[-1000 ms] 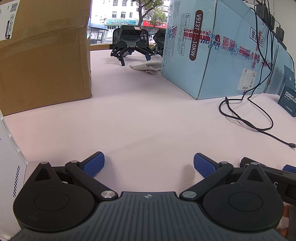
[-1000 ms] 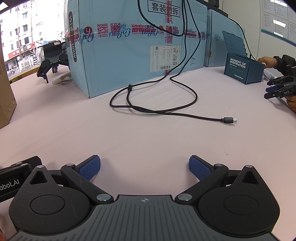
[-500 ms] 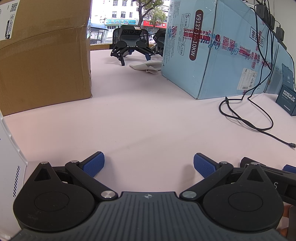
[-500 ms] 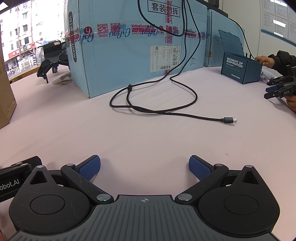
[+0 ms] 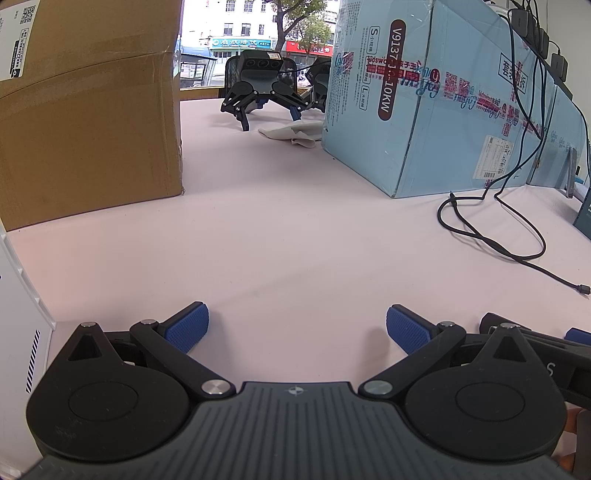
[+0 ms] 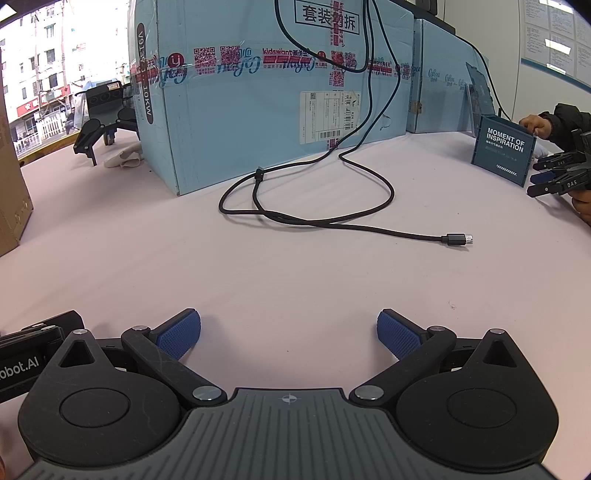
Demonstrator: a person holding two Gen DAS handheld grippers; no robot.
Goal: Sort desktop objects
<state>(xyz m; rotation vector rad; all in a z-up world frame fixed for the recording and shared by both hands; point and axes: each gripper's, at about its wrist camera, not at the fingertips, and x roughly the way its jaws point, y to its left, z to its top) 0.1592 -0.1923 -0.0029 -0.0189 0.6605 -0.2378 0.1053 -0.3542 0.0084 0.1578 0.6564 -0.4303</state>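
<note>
Cable [image 6: 306,218] looped at 12 o'clock before the right gripper [image 6: 289,334], plug [image 6: 458,240] toward 1 o'clock, likely first pick. Both sets of fingers spread wide, holding nothing; left gripper [image 5: 297,326] likewise over bare pink table [image 5: 295,240]. Best approached low and straight, closing across the cord near the plug. Plenty of open room ahead; blue carton [image 6: 258,110] behind, brown box [image 5: 88,110] at 10 o'clock, small teal box [image 6: 504,149] at 2 o'clock.

You face a pale pink tabletop [image 5: 295,229] in even daylight; beyond its far edge a window [image 5: 255,33] shows street buildings and trees; on your right, a white wall [image 6: 546,44] carries posted sheets.
</note>
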